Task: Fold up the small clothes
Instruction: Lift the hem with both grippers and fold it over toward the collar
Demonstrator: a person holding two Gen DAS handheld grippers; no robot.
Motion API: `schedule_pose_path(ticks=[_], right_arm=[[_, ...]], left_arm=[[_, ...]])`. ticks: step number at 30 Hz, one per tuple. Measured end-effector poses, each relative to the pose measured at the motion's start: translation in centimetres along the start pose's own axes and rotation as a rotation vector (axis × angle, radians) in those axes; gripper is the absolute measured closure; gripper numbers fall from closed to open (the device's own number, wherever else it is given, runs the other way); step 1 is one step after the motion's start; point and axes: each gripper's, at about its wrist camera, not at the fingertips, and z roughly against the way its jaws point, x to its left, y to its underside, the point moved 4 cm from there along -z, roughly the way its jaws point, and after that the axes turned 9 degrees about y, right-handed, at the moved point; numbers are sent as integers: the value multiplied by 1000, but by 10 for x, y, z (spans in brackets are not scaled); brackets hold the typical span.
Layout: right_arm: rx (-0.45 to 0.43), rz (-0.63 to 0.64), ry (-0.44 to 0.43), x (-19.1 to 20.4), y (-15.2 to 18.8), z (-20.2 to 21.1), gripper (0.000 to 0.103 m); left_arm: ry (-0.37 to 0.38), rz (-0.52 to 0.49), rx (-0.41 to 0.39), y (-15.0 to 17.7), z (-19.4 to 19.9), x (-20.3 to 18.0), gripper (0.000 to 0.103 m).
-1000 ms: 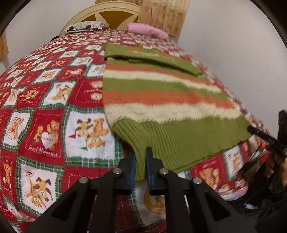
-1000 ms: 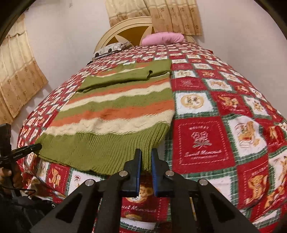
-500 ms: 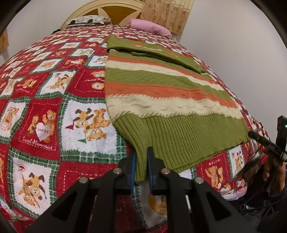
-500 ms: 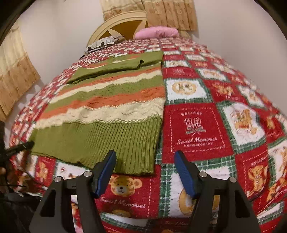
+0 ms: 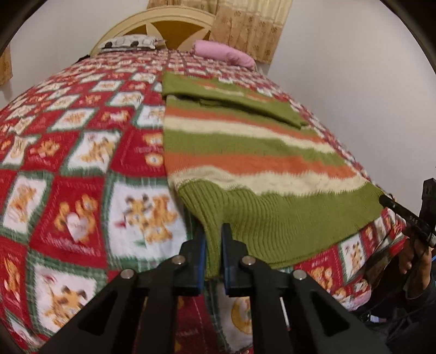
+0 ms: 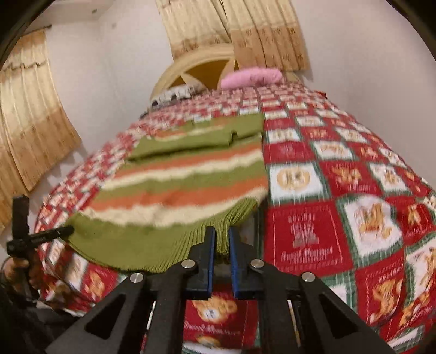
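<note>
A knitted sweater [image 5: 259,152] with green, orange and cream stripes lies flat on the bed, its sleeves folded across the far end. My left gripper [image 5: 213,231] pinches the near left corner of the green ribbed hem, and its jaws are closing on the knit. In the right wrist view, my right gripper [image 6: 221,234] has the hem's near right corner of the sweater [image 6: 185,179] between its blue pads; its jaws are closing too, and that corner is raised slightly off the blanket. Each view also shows the other gripper [image 5: 403,215] [image 6: 41,237] at the hem's opposite end.
A red, white and green patchwork blanket [image 5: 81,168] with bear prints covers the bed. A pink pillow [image 6: 250,77] and a patterned pillow [image 5: 128,43] lie by the cream headboard [image 5: 174,21]. Curtains [image 6: 35,114] hang on the walls. A hand [image 5: 414,258] grips the right tool.
The right gripper opened wide above the hem corner, then shut on it again and lifted it a little. The left gripper stayed clamped on its corner.
</note>
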Motion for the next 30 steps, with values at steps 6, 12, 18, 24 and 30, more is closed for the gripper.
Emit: schedule_pose_path(ticks=[6,12,18,24,30], right_arm=[[-92,5,-20,9,-41,1,97],[-163,29,-38,19,-88,-4,98],[-190,39,-48,22,-132,-18,98],[-188,47,-46,22,-182,-45,98],[-180,54,-22,22,-235,-82,98]], left_arm=[[19,-34,-39,-33,2,-5,92],[81,-11,-69,-75,2,-6,92],[101,-13,-93,-115,-7,-3,93],[95,2,-100,-156,-21,12,93],[125,68,-94,-208,-45,33,93]])
